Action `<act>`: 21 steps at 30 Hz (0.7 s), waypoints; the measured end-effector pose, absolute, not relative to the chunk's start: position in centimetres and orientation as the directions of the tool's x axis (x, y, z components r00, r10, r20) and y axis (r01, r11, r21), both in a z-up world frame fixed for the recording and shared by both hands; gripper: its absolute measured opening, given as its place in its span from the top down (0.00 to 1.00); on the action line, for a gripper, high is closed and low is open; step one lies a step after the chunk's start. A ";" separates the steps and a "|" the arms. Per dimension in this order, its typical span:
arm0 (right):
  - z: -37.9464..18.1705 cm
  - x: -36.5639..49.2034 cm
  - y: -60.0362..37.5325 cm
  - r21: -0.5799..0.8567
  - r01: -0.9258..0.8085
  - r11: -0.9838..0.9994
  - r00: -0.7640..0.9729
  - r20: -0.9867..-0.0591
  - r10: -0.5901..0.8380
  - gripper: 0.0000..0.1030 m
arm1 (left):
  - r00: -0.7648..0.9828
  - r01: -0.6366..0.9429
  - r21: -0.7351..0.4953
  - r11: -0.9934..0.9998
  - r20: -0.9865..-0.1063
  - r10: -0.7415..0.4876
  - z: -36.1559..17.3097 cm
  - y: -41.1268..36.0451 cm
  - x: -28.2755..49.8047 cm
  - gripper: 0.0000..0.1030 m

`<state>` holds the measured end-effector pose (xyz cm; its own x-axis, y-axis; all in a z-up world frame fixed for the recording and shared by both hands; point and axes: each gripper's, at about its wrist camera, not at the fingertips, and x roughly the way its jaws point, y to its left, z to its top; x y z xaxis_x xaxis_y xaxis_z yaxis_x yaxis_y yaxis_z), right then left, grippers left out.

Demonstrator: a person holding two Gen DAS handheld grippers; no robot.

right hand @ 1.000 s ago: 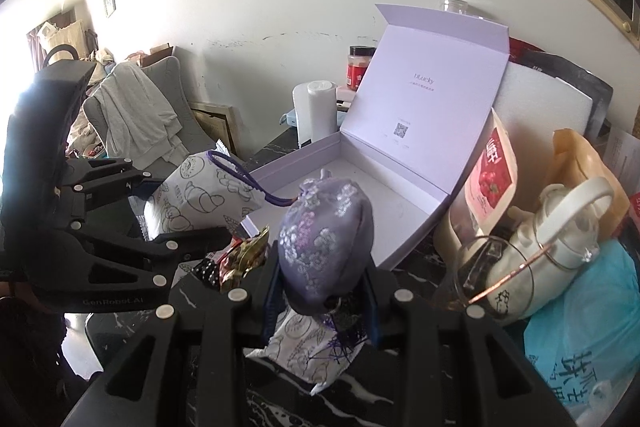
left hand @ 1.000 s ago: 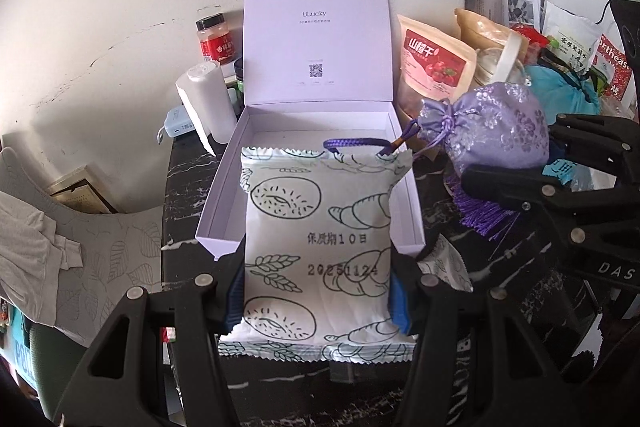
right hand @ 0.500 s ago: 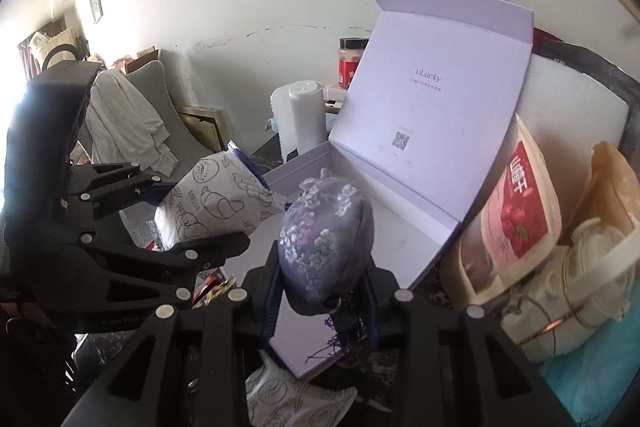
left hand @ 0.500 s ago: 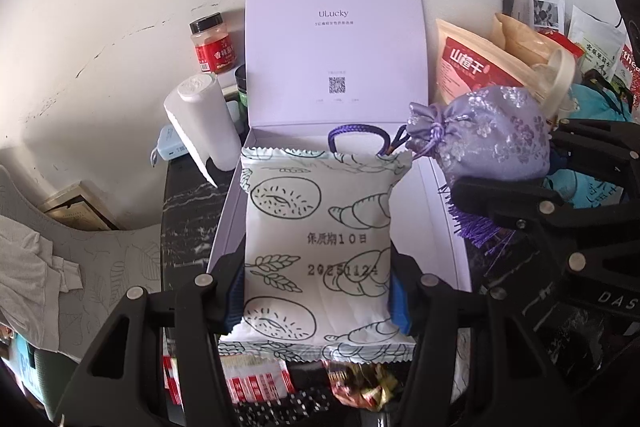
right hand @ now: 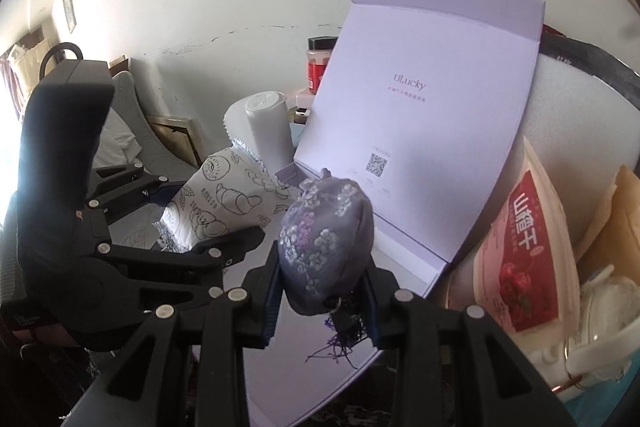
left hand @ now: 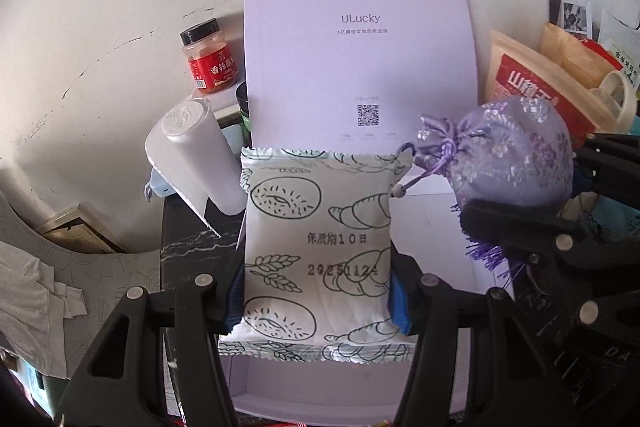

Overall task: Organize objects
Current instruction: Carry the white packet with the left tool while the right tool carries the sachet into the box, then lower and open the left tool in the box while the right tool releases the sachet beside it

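A lilac gift box (left hand: 432, 307) (right hand: 304, 371) lies open, its lid (left hand: 360, 39) (right hand: 420, 131) standing upright at the back. My left gripper (left hand: 316, 301) is shut on a white bread packet (left hand: 320, 247) (right hand: 224, 203) printed with pastry drawings, held above the box's tray. My right gripper (right hand: 322, 291) (left hand: 520, 195) is shut on a purple embroidered drawstring pouch (right hand: 326, 243) (left hand: 504, 155), also over the tray, just right of the packet. The pouch's tassel (right hand: 340, 339) hangs down toward the box floor.
A white bottle (left hand: 200, 155) and a red-labelled jar (left hand: 210, 61) stand left of the box. Red and tan snack bags (left hand: 532, 83) (right hand: 520, 259), a white jug (right hand: 600, 323) and other clutter crowd the right. A grey chair with cloth (left hand: 60, 275) sits at the left.
Both grippers have moved forward with their loads, from the box's near edge to over its tray. The lid now looms larger and closer.
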<state>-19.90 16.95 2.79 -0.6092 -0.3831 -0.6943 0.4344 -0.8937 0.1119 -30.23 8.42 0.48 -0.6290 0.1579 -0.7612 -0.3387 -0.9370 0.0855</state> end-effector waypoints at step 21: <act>-0.8 -24.7 16.0 0.088 0.372 -0.924 -0.575 -0.759 -0.304 0.68 | -0.552 -0.349 0.092 -0.933 -0.824 0.125 -5.1 9.0 -37.0 0.47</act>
<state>-24.69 16.04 -0.85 -0.5752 -0.3040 -0.7594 0.3725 -0.9239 0.0878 -37.03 9.04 -5.14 -0.5519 0.1252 -0.8244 -0.3489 -0.9326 0.0919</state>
